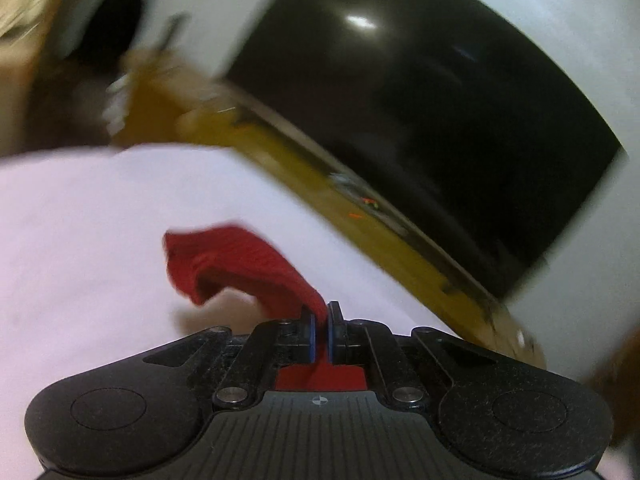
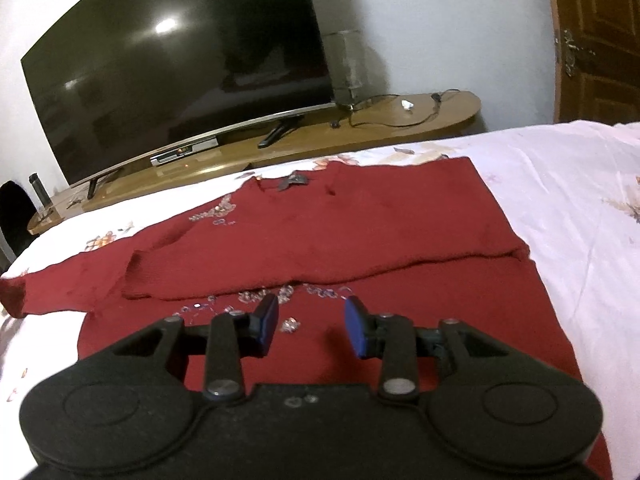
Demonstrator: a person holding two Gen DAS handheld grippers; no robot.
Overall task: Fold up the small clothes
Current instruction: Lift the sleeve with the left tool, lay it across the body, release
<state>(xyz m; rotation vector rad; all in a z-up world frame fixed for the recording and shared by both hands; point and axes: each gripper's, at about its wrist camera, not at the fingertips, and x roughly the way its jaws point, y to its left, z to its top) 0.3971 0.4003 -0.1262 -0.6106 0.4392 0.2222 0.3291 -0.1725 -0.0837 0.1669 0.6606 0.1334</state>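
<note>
Left gripper [image 1: 320, 330] jaws clenched on red sweater [image 2: 320, 232] sleeve cuff lifted off bed [image 2: 560, 184], right gripper [image 2: 311, 326] jaws released over body panel: carry cuff across chest, keep taut, pin fold line with right before letting go.

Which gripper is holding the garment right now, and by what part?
The left gripper pinches the red garment by a lifted end, probably a sleeve. The right gripper is open, holding nothing.
</note>
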